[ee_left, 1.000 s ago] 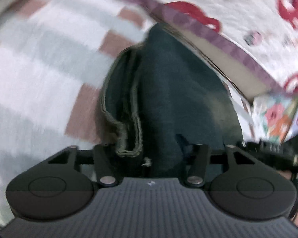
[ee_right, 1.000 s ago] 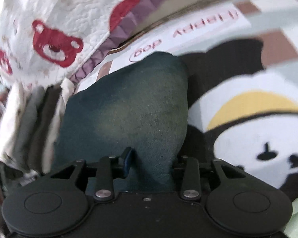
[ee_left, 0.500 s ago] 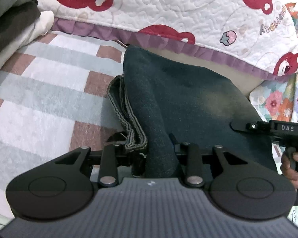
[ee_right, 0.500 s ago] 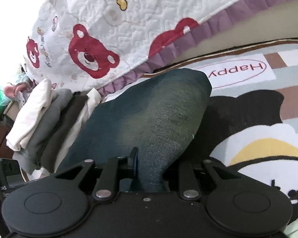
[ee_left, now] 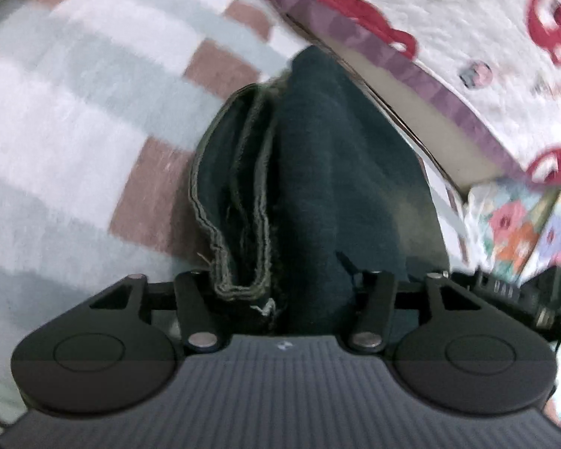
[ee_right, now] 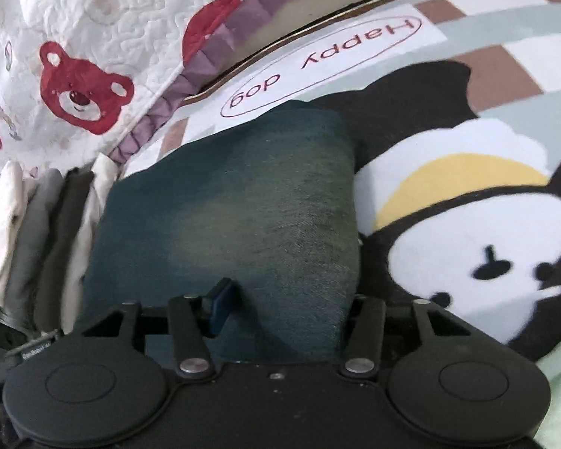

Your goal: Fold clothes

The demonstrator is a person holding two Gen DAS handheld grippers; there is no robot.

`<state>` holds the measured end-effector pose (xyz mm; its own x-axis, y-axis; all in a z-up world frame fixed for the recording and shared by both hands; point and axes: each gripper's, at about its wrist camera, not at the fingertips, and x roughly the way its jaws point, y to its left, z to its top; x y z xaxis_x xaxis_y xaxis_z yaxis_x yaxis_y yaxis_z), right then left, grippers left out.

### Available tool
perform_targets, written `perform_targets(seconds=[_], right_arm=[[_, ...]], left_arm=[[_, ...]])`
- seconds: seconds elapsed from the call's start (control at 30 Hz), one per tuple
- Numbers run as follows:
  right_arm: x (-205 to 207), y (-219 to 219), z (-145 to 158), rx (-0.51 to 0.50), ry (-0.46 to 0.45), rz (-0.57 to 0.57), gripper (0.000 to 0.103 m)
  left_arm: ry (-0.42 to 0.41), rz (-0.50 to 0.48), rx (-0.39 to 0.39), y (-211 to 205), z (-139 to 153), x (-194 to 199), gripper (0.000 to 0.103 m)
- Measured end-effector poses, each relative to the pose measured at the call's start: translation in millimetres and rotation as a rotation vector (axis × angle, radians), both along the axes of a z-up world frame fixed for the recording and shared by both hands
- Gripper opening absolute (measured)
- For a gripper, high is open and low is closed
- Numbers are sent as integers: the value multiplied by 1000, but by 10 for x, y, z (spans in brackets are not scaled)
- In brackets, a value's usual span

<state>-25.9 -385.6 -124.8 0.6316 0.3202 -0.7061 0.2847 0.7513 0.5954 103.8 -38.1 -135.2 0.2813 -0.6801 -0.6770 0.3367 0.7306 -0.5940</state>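
Folded dark blue jeans (ee_left: 318, 187) hang between both grippers over a checked play mat (ee_left: 74, 112). My left gripper (ee_left: 284, 292) is shut on the hem end, where the stitched leg hems (ee_left: 239, 254) bunch at the fingers. My right gripper (ee_right: 280, 310) is shut on the other side of the jeans (ee_right: 243, 205); one blue fingertip (ee_right: 220, 299) shows against the denim, the other is hidden under cloth. The right gripper's body shows at the right edge of the left wrist view (ee_left: 523, 288).
A white quilt with red bears and a purple frill (ee_right: 93, 56) hangs along the far side. A stack of folded clothes (ee_right: 37, 232) stands left of the jeans. The mat carries a dog picture (ee_right: 467, 243) and a "Happy dog" label (ee_right: 318, 63).
Both grippers have tilted down toward the mat and swung, with the jeans still held. The view blurs with the motion, and the jeans hang lower and nearer the mat than half a second ago.
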Motion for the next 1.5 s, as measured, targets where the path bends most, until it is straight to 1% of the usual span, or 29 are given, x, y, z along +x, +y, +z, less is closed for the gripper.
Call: perform_targets(seconds=[0.03, 0.07, 0.13, 0.17, 0.23, 0.43, 0.53, 0.7, 0.8, 0.9, 1.0, 1.1, 1.2, 1.27, 1.4, 1.47, 1.5], right_arm=[[9, -2, -19, 17, -31, 8, 48], [18, -4, -38, 33, -63, 15, 38], [-81, 89, 127, -23, -157, 45, 25], [-131, 136, 211, -51, -204, 60, 24], [-230, 229, 378, -108, -299, 89, 23], [-299, 434, 1046, -211, -423, 155, 23], [-332, 536, 1380, -262, -484, 188, 23], [-471, 880, 1835, -291, -583, 252, 23], [-463, 1106, 2112, -290, -639, 302, 23], [-300, 1383, 2436, -293, -675, 349, 23], [-119, 1679, 2765, -293, -706, 394, 23], [113, 2020, 3086, -284, -724, 444, 23], [400, 2412, 3294, -300, -774, 517, 24], [633, 2623, 3358, -239, -777, 540, 24], [1159, 3022, 3417, -140, -775, 570, 24], [1505, 3151, 3338, -26, -736, 559, 24], [1656, 3238, 3241, 8, -711, 566, 24]], left_arm=[[-63, -26, 34, -56, 58, -55, 36], [-123, -47, 68, -109, 124, -111, 34], [-204, -69, 118, -175, 247, -201, 32], [-230, -67, 127, -180, 310, -234, 31], [-271, -54, 116, -158, 461, -271, 31], [-375, 22, 41, 50, 1029, -422, 31], [-414, 68, 38, 201, 1360, -541, 31], [-459, 106, 54, 609, 1903, -707, 31], [-485, 148, 69, 878, 2224, -746, 32], [-500, 188, 87, 1177, 2546, -683, 32], [-492, 225, 110, 1517, 2924, -490, 32], [-513, 256, 170, 1838, 3246, -276, 32], [-541, 293, 238, 2166, 3507, -72, 32], [-557, 324, 272, 2375, 3615, 71, 32], [-573, 370, 304, 2810, 3727, 479, 32], [-563, 391, 301, 3037, 3674, 740, 33], [-547, 400, 313, 3123, 3597, 891, 33]])
